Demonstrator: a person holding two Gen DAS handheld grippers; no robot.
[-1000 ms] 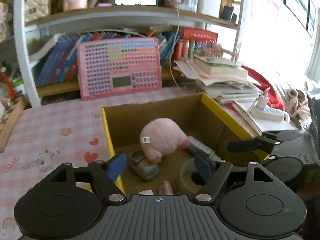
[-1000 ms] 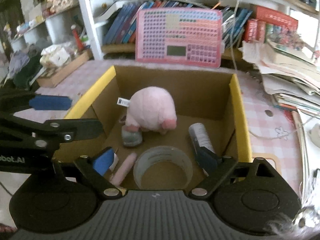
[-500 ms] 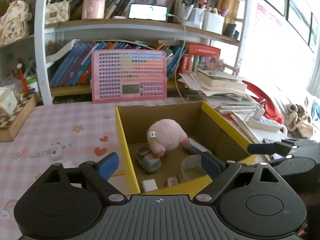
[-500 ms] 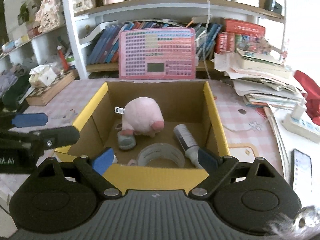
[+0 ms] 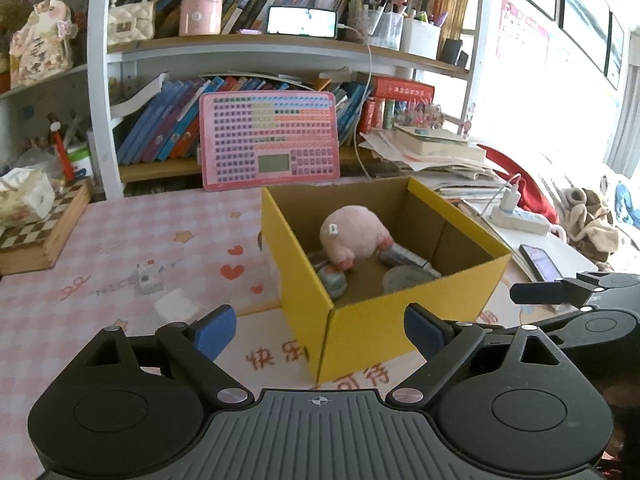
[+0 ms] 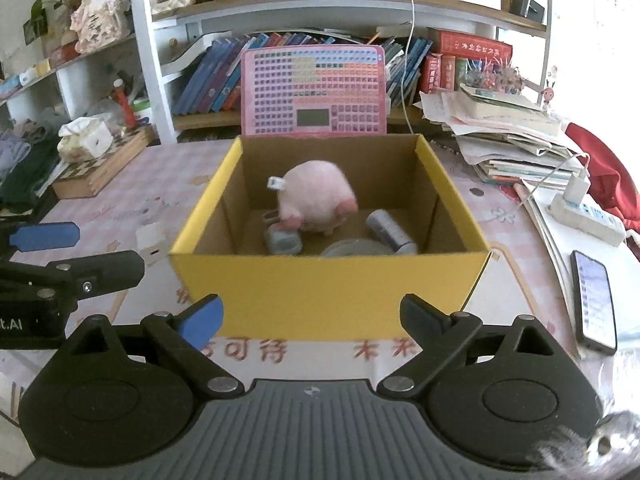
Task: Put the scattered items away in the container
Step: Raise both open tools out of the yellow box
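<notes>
The yellow box [image 6: 328,292] is sitting dead ahead at 12 o'clock on the pink checked table [image 5: 120,240], blocking the pink keyboard toy [image 6: 314,92] behind it. Inside, the pink plush [image 6: 316,200] is lying over a tape roll [image 6: 352,249]. My left gripper [image 5: 320,330] and right gripper [image 6: 310,314] are both opening, holding nothing. A phone [image 6: 594,300] is lying at 3 o'clock.
</notes>
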